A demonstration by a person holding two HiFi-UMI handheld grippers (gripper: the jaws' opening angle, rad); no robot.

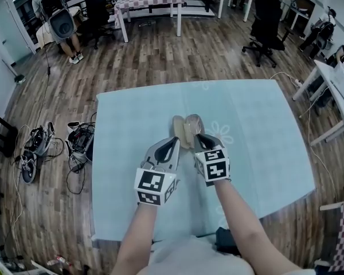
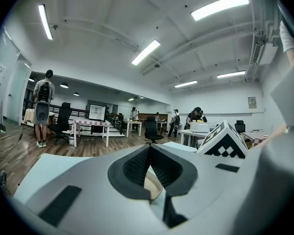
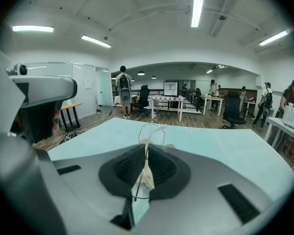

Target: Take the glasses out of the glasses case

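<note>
A tan glasses case [image 1: 180, 128] lies open in the middle of the light blue table [image 1: 132, 125]. My left gripper [image 1: 173, 144] reaches it from the near left. In the left gripper view the left gripper [image 2: 150, 151] is shut, with the beige case [image 2: 155, 188] held between its pads. My right gripper [image 1: 199, 137] is at the case's right side. In the right gripper view the right gripper [image 3: 146, 150] is shut on thin wire glasses [image 3: 152, 130], whose rim sticks out beyond the tips over the table [image 3: 225, 146].
Cables and gear [image 1: 80, 139] lie on the wooden floor left of the table. A person with a backpack [image 1: 57, 13] stands at the far left. Beyond are an office chair [image 1: 264, 22] and a checkered table [image 1: 149, 2]. A white desk [image 1: 338, 90] stands to the right.
</note>
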